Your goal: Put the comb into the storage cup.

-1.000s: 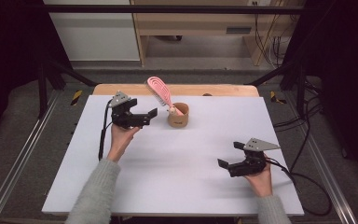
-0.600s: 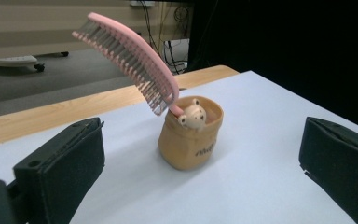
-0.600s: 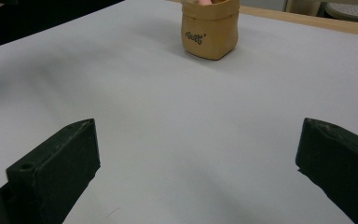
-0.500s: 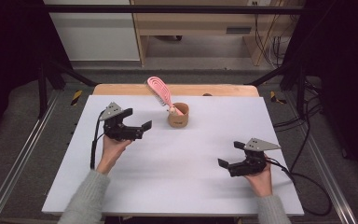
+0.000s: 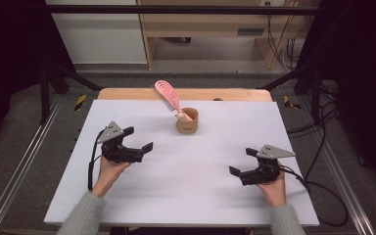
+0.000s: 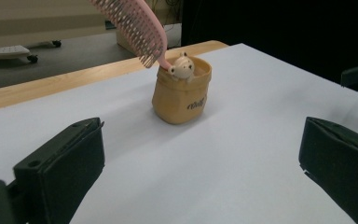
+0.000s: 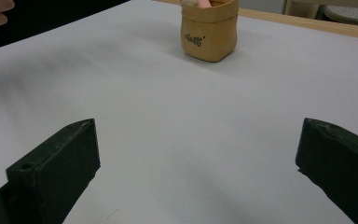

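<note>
The left hand-held gripper (image 5: 138, 139) has pulled back from the pouch (image 5: 187, 123): a second ago it was up near the pouch's left side, half a second ago it was partway back, and now it sits lower and farther left over the white table (image 5: 186, 196), well apart from the pouch. Its jaws are spread wide with nothing between them, as the left gripper view shows, where bare table lies between the two black jaws. The right hand-held gripper (image 5: 242, 161) has kept its place near the table's right front part, held in the person's hand, its jaws also spread wide and empty.

The pouch, a small tan fabric one, stands upright near the far middle of the table, just in front of the wooden strip (image 5: 127, 93) along the back edge. A pink comb (image 5: 167, 94) stands in it, leaning up and to the left, its toothed head well above the rim. A small cream animal figure (image 6: 182, 66) peeks over the rim beside the comb's handle.

The pouch carries a short dark word in looping script on its front, seen in both gripper views (image 7: 194, 38); the letters are too small and slanted to read with certainty.
</note>
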Tool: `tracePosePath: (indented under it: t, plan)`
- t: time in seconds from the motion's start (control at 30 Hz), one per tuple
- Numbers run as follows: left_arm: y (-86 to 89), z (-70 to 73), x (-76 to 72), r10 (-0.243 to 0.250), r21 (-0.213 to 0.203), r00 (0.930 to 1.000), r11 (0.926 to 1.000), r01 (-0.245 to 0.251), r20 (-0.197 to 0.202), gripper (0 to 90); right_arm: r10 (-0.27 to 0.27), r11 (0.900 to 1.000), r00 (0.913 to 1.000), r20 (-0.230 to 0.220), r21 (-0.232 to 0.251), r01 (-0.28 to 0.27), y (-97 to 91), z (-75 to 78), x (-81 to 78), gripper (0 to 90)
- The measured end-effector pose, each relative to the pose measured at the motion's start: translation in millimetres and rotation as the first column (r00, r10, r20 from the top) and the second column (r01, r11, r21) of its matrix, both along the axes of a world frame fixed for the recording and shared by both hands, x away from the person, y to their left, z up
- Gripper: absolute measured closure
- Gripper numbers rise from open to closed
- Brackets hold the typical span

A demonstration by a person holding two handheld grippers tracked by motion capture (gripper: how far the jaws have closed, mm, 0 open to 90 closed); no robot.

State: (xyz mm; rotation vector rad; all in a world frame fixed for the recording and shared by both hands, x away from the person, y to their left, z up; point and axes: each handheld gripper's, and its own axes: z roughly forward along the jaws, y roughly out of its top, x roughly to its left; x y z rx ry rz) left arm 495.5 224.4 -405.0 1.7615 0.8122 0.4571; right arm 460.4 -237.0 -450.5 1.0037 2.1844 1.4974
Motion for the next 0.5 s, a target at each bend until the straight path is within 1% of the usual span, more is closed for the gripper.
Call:
tracePosePath:
  t: [0.07,0.2,0.27,0.37,0.5]
  plan:
    - [3.4,-3.5,-3.6,-0.004,0.007,1.0,1.0,0.004,-0.005,0.1,0.002,1.0,1.0,0.001,-0.001,-0.002,-0.1,-0.1,0.0,0.0]
    - [11.0,-10.6,-10.7,-0.004,0.006,1.0,1.0,0.004,-0.005,0.2,0.003,1.0,1.0,0.001,-0.004,-0.003,0.0,-0.3,0.1,0.0]
    - [14.0,-13.4,-13.6,-0.002,0.018,0.9999,0.9998,0.002,-0.012,0.2,0.003,1.0,1.0,-0.001,-0.004,-0.003,0.2,-0.4,0.1,0.0]
    - [18.1,-17.7,-18.2,0.0,0.038,0.9999,0.9993,0.001,-0.013,0.2,0.003,1.0,1.0,-0.002,-0.004,-0.003,0.3,-0.5,0.3,0.0]
    - [22.8,-23.9,-22.1,0.002,0.056,0.9996,0.9984,-0.001,-0.027,0.2,0.005,1.0,1.0,-0.004,-0.005,-0.005,0.4,-0.7,0.3,0.0]
